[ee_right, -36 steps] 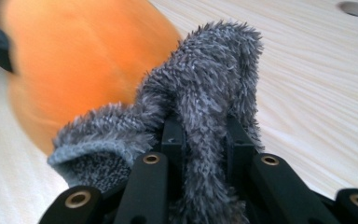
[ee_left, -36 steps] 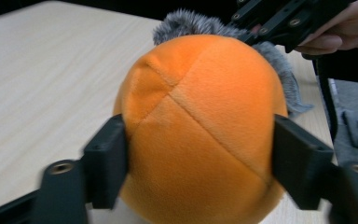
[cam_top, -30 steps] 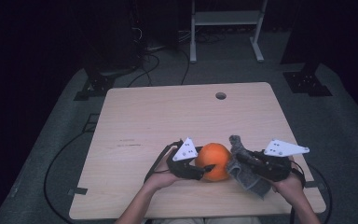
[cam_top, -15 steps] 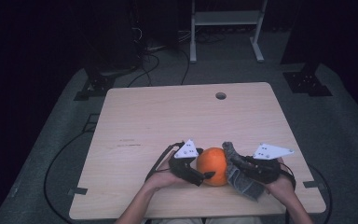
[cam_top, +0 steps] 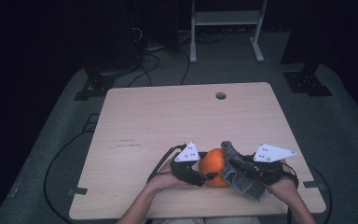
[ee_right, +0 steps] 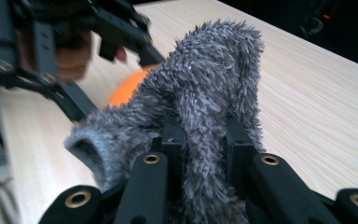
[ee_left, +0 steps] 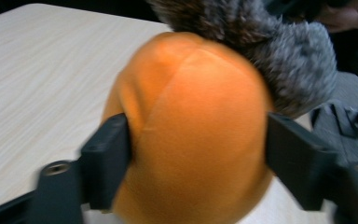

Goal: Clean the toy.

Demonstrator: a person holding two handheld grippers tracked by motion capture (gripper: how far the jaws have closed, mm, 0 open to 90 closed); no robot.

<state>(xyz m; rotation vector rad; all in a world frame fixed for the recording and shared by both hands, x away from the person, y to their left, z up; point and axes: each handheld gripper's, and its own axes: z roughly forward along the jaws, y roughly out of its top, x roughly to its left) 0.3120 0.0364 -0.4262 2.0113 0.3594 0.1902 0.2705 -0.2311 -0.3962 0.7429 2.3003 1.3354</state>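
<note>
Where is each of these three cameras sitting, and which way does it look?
High view: above the person's side, looking forward and down on the table; forearms and both hands enter from below.
Left gripper view: rides the left gripper, looking along its jaws at the orange ball.
Right gripper view: rides the right gripper, jaws pinching the grey furry cloth.
Shared: all show ball and cloth.

Left gripper point(cam_top: 208, 176): low over the table's near edge, jaws spread wide, just been opening then easing in.
Right gripper point(cam_top: 233, 161): jaws pinched together, aimed toward the left one.
</note>
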